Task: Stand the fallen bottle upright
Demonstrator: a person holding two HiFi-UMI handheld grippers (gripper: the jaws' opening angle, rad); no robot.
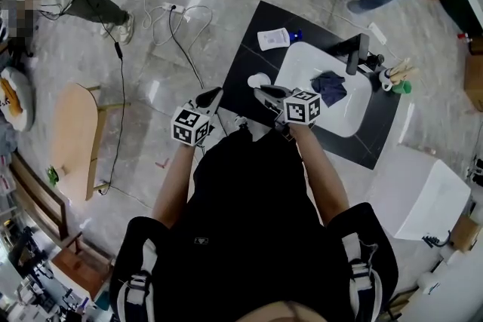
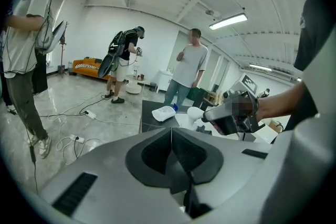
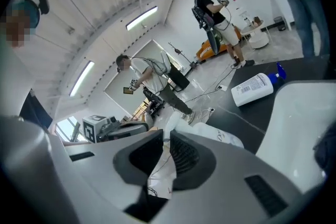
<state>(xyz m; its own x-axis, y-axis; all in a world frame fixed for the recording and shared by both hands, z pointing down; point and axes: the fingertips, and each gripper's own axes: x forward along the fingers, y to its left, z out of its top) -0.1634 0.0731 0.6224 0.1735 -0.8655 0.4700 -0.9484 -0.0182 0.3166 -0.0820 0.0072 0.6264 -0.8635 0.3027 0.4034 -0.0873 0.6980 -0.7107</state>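
Observation:
A white bottle with a blue cap [image 1: 273,38] lies on its side at the far end of the black table [image 1: 249,49]; it also shows in the right gripper view [image 3: 257,89] and the left gripper view [image 2: 164,113]. A second, plain white bottle [image 1: 259,81] sits by the basin's near-left corner, just past my right gripper [image 1: 262,93]. In the right gripper view that bottle [image 3: 223,136] shows beyond the jaws. The right gripper [image 3: 165,136] stands open by a narrow gap and its pads press on nothing. My left gripper [image 2: 171,131] is shut and empty, left of the table [image 1: 213,94].
A white basin [image 1: 302,60] set in the table holds a dark blue cloth [image 1: 329,85], with a black tap [image 1: 361,53] and a cup of brushes [image 1: 396,75] behind it. Cables [image 1: 181,19] cross the floor. People [image 2: 186,73] stand around. A white box [image 1: 419,192] is at right.

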